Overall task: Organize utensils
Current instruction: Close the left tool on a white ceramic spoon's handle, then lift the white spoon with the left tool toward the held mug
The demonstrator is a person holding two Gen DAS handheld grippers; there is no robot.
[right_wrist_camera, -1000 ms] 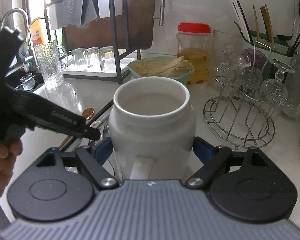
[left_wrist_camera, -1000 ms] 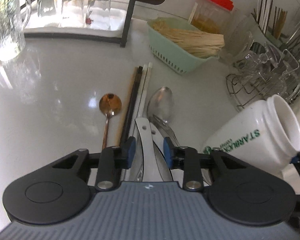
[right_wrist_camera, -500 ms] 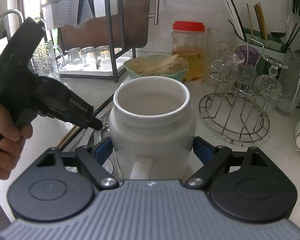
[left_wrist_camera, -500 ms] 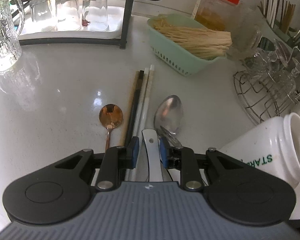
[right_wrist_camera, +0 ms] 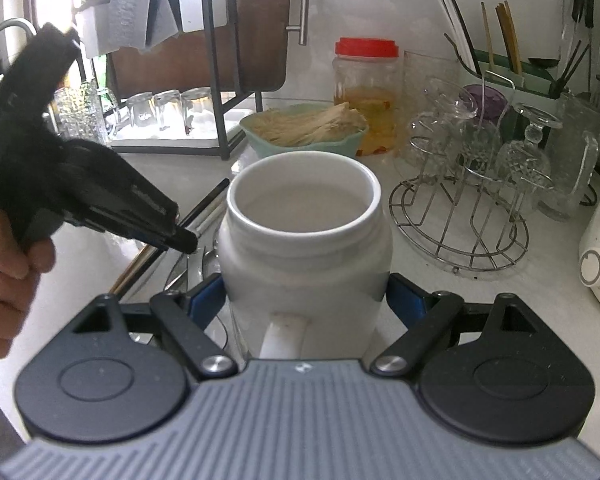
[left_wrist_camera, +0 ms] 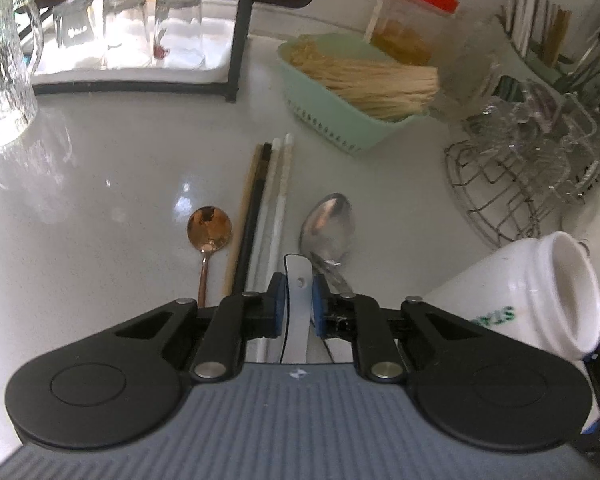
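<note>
My left gripper (left_wrist_camera: 298,294) is shut on the flat steel handle (left_wrist_camera: 298,300) of a utensil lifted off the counter. Under it lie a silver spoon (left_wrist_camera: 329,226), a copper spoon (left_wrist_camera: 209,230) and several chopsticks (left_wrist_camera: 266,200) side by side. My right gripper (right_wrist_camera: 306,302) is shut on a white Starbucks mug (right_wrist_camera: 304,224), held upright with its mouth open; the mug also shows tilted at the right of the left wrist view (left_wrist_camera: 540,300). The left gripper (right_wrist_camera: 180,240) shows just left of the mug in the right wrist view.
A mint basket of sticks (left_wrist_camera: 356,92) and a red-lidded jar (left_wrist_camera: 412,20) stand behind. A wire rack of glasses (right_wrist_camera: 472,184) is at the right, a black shelf with upturned glasses (left_wrist_camera: 128,36) at the back left, a glass pitcher (left_wrist_camera: 0,68) far left.
My left gripper has closed on the steel handle and risen with it, away from the utensils on the counter. The mug in my right gripper has stayed put.
</note>
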